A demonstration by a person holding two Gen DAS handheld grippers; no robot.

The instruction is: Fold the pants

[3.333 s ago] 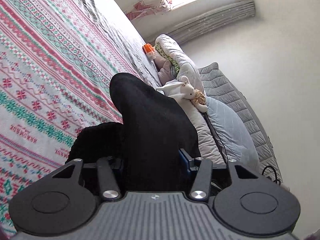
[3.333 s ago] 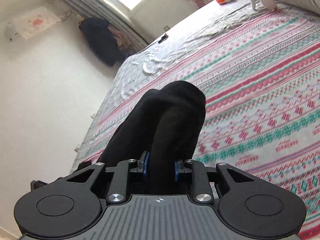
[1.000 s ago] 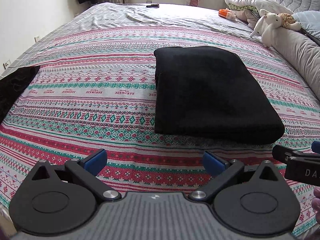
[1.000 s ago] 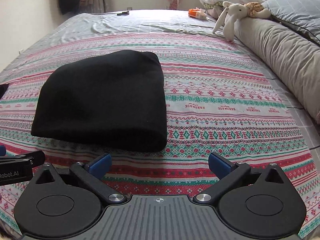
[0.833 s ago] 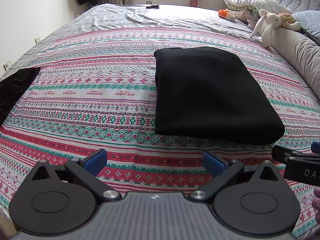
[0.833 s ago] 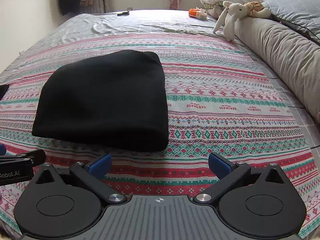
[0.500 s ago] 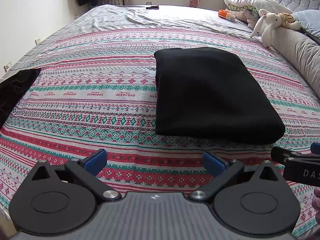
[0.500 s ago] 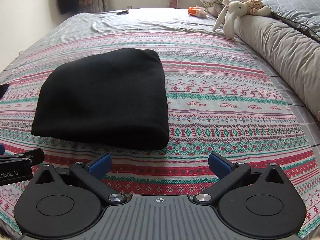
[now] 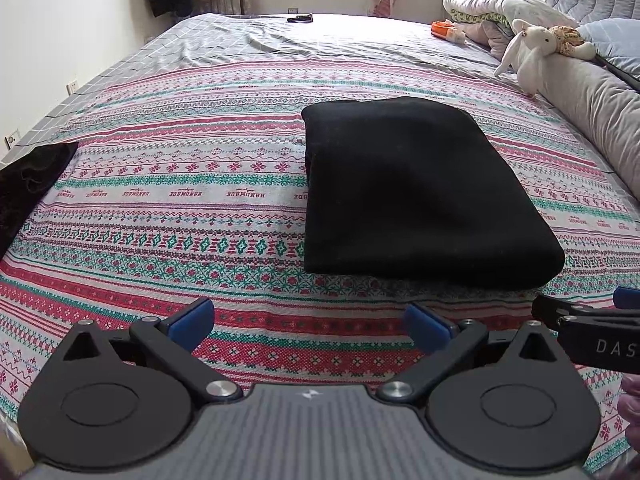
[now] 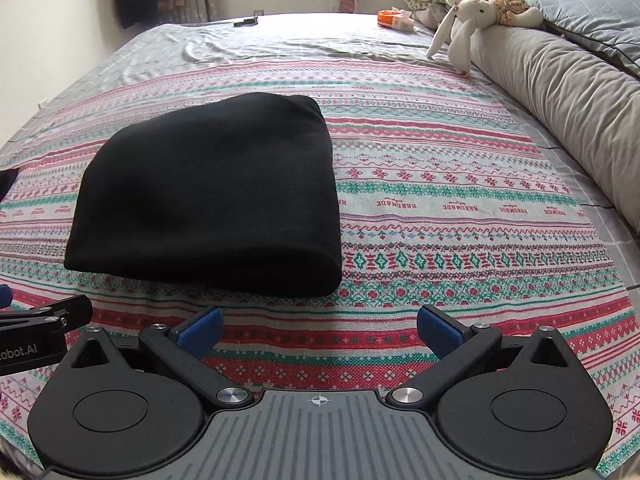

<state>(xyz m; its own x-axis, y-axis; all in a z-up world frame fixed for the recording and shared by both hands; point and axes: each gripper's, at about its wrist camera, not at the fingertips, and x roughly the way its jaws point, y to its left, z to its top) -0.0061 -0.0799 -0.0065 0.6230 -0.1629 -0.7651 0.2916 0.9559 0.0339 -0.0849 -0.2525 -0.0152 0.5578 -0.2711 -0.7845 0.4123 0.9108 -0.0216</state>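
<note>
Left wrist view
pants: black, soft matte knit, folded into thick rectangle, rounded near edge; lies flat mid-bed, right of centre.
left tongs: blue pads spread wide, nothing held, short of pants.
right tongs: only one black finger at right edge; opening not readable here.
bed cover: woven stripes, red/green/white.
only this view: black cloth at left bed edge, larger here.

Right wrist view
pants: same bundle, left of centre, fat fold edge nearest.
right tongs: pads wide apart, empty, just short of pants.
left tongs: black finger tip at left edge.
around: grey bolster on the right, plush rabbit on it, orange item far back.
blocking: nothing between tongs and pants.
</note>
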